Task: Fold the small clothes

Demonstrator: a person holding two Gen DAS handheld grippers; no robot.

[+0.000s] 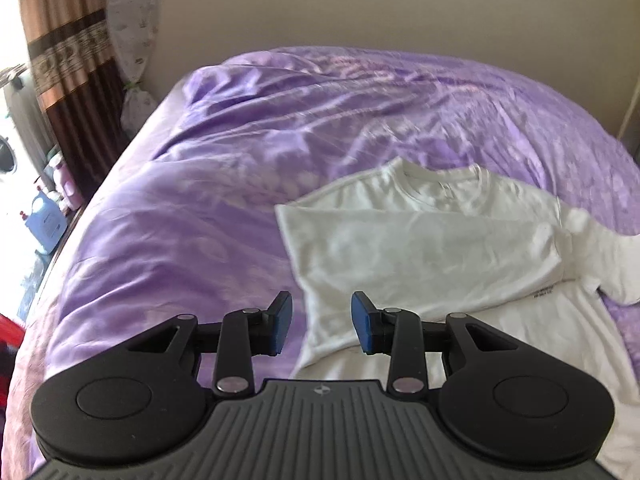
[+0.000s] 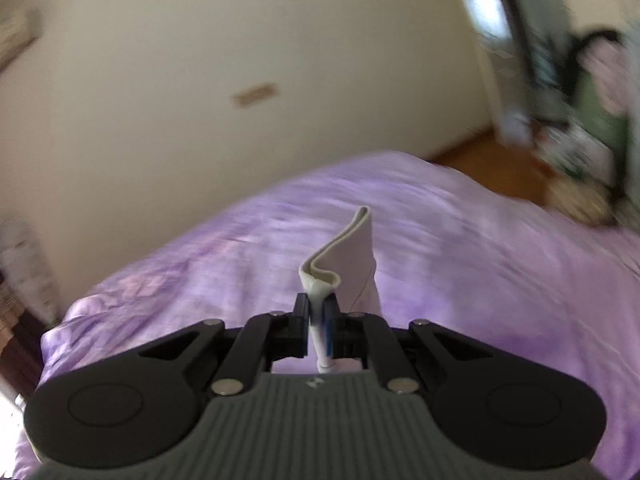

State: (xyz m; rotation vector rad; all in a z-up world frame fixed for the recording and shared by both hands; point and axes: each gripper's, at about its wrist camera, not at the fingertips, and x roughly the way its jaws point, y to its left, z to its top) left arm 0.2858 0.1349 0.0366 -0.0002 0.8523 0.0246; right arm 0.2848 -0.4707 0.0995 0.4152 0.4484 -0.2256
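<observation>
The white t-shirt point(image 1: 432, 240) lies partly folded on the purple bedspread point(image 1: 200, 208); above its near edge the left gripper point(image 1: 322, 326) hangs, jaws apart and empty. The right gripper point(image 2: 319, 320) is clamped on a white fabric edge point(image 2: 344, 256), lifted above the bedspread.

Purple floral bedspread point(image 1: 248, 128) spread ahead of jaws. Cream wall point(image 1: 320, 4) stood beyond. Brown patterned curtain point(image 1: 68, 52) hung far left, daylight beside it. Wooden floor point(image 2: 500, 164) showed far right.
</observation>
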